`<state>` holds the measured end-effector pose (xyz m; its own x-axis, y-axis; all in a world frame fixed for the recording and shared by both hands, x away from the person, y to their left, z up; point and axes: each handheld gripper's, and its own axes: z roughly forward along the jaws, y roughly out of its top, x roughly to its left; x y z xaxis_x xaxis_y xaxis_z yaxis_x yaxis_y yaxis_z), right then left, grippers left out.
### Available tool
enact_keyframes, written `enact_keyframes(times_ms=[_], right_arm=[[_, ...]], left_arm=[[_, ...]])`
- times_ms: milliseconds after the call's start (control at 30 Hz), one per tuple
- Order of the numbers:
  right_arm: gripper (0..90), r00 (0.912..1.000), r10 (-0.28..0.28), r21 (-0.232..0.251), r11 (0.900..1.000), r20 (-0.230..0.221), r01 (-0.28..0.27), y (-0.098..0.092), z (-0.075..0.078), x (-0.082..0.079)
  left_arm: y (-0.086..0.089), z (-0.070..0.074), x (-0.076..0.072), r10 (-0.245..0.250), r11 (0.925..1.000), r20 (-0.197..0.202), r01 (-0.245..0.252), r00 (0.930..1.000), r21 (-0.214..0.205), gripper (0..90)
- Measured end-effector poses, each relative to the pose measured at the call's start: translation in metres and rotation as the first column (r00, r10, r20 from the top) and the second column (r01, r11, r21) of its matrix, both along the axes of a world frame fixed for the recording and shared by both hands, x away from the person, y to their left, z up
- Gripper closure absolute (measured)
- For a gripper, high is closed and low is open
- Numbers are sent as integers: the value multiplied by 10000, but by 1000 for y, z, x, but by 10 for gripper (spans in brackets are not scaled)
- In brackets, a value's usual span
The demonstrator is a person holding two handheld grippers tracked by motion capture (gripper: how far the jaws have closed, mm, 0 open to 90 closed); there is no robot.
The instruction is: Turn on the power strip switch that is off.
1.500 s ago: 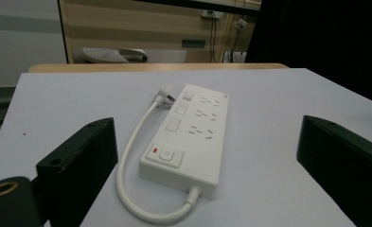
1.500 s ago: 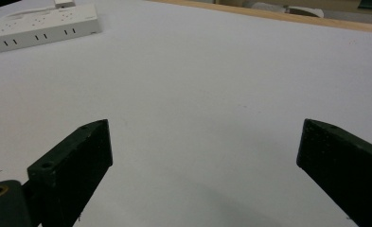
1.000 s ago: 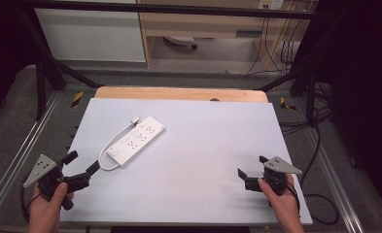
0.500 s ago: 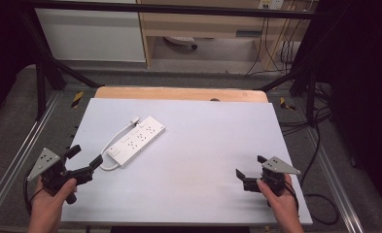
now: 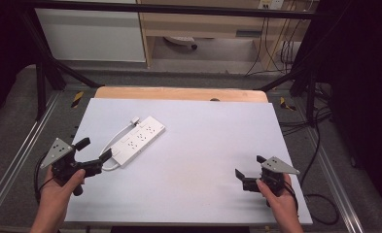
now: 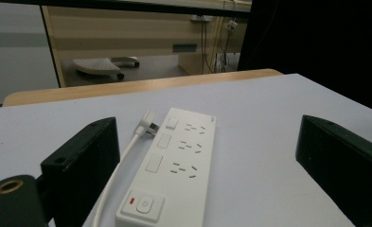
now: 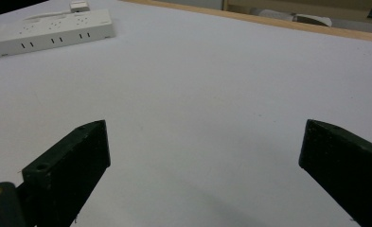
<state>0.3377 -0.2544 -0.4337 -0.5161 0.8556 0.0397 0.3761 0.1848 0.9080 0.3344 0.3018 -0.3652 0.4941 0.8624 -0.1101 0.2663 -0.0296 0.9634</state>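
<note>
- We see the power strip lying flat on the left half of the white table, its long axis running diagonally from near-left to far-right in the high view.
- Our left gripper is by far the nearer one: its jaws stand wide apart, hold nothing, and sit just beside the strip's near end, where the switch and the white cord are.
- In the left gripper view the strip runs straight ahead between the jaws, so we judge a short forward reach would straddle its width.
- Our right gripper hangs well apart over the table's near-right corner, jaws wide apart and empty; the strip lies far to its left.
</note>
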Motion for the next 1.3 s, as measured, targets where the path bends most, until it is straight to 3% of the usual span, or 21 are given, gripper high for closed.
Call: enact_keyframes(times_ms=[500,1300], right_arm=[[31,10000,71,-42,10000,-22,-71,2,0,0],[29,9999,100,39,9999,-2,-100,2,1,-1]], left_arm=[[-11,7,16,-188,9998,-140,189,9997,49,71],[-35,33,45,-614,9973,36,612,9981,402,68]])
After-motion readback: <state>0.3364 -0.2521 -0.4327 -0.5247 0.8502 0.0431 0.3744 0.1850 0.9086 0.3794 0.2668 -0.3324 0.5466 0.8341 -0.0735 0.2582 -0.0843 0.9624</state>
